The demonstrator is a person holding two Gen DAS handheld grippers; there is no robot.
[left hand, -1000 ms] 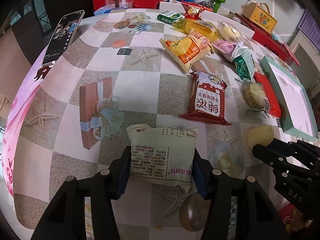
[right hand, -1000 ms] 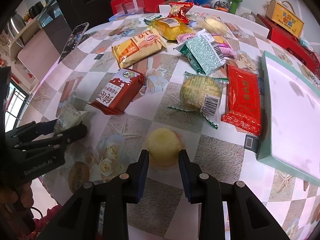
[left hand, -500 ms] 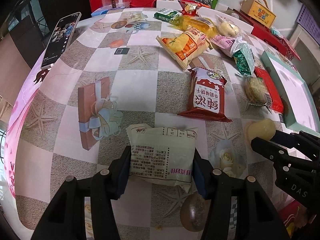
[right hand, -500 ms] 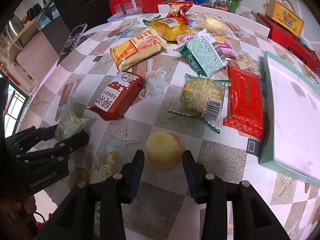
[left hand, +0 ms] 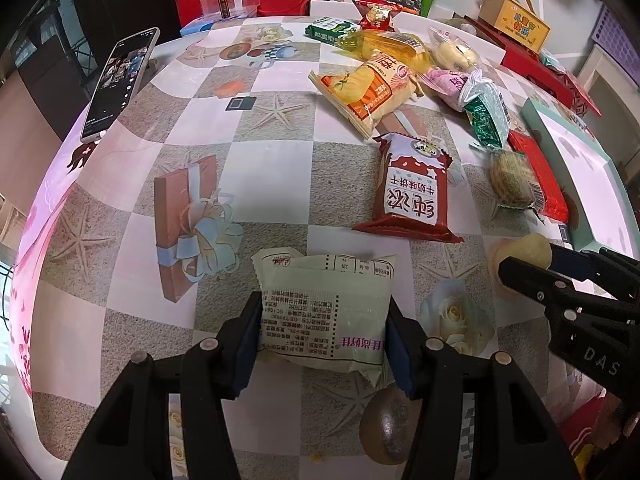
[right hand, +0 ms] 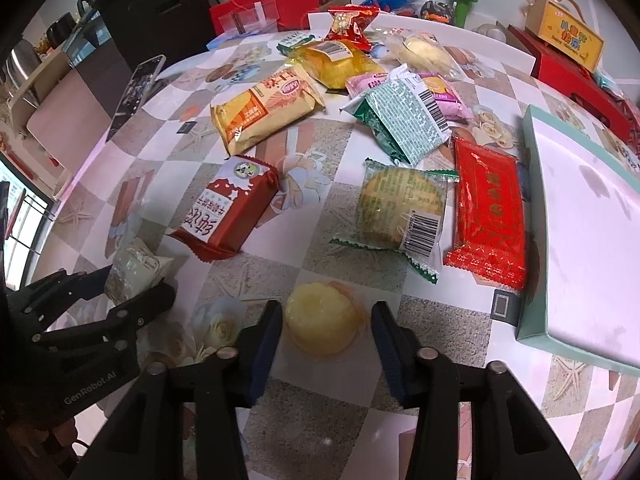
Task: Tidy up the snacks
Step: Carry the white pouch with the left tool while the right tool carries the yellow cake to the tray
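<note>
Half of yellow cake (left hand: pixel 520 249) behind right tongs (left hand: pixel 532 264), wrapper indistinct

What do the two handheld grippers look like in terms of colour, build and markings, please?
Both are matte black plastic with angular, ribbed bodies. The left gripper has dark blue pads lining the jaws and pale round pins at the joints; the right gripper matches. Pale lettering marks the bodies: "GenRobot.AI" on the left, "DAS" on the right. No cables or sleeves show clearly.

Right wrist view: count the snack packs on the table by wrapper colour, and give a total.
Red wrappers: 3
Yellow or orange wrappers: 2
Green wrappers: 2
Pink wrapper: 1
Clear wrappers: 3
Pale cream wrapper: 1
Total: 12
</note>
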